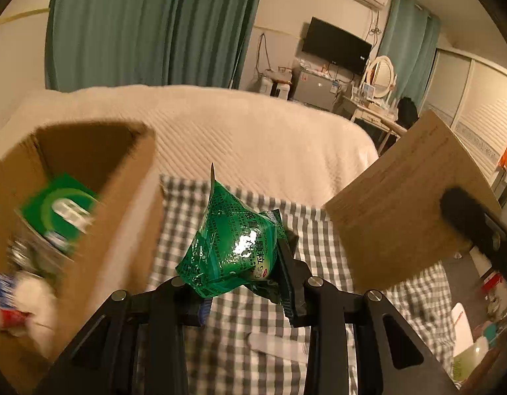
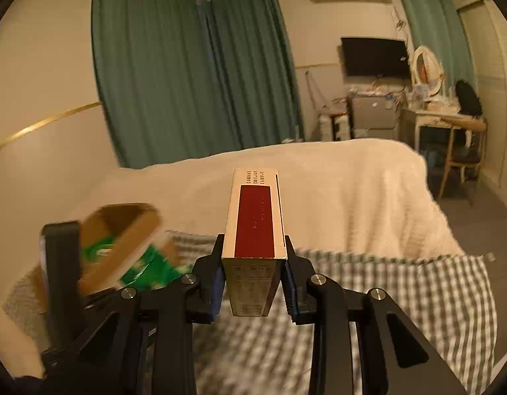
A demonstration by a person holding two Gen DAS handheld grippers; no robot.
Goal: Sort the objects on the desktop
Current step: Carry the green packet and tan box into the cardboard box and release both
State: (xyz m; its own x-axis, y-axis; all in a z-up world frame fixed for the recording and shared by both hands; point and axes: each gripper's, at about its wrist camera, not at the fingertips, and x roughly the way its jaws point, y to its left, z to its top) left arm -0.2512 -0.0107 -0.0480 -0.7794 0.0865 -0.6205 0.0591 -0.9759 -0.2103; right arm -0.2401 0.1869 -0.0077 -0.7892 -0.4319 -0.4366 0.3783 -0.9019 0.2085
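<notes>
Your left hand-held gripper (image 1: 240, 283), clamped on the green packet (image 1: 233, 243), sits just right of the open cardboard box (image 1: 121, 197); your right hand-held gripper (image 2: 253, 283) clamps the red carton (image 2: 253, 227), farther off.

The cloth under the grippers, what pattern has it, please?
The cloth is grey-and-white check, clearest from the left wrist.

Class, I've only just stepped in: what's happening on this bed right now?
A person is sorting things with two hand-held tongs. The left tongs are shut on a crinkled green packet, held above the checked cloth. The right tongs grip a cream and dark red carton. An open cardboard box beside them already holds some items.
</notes>
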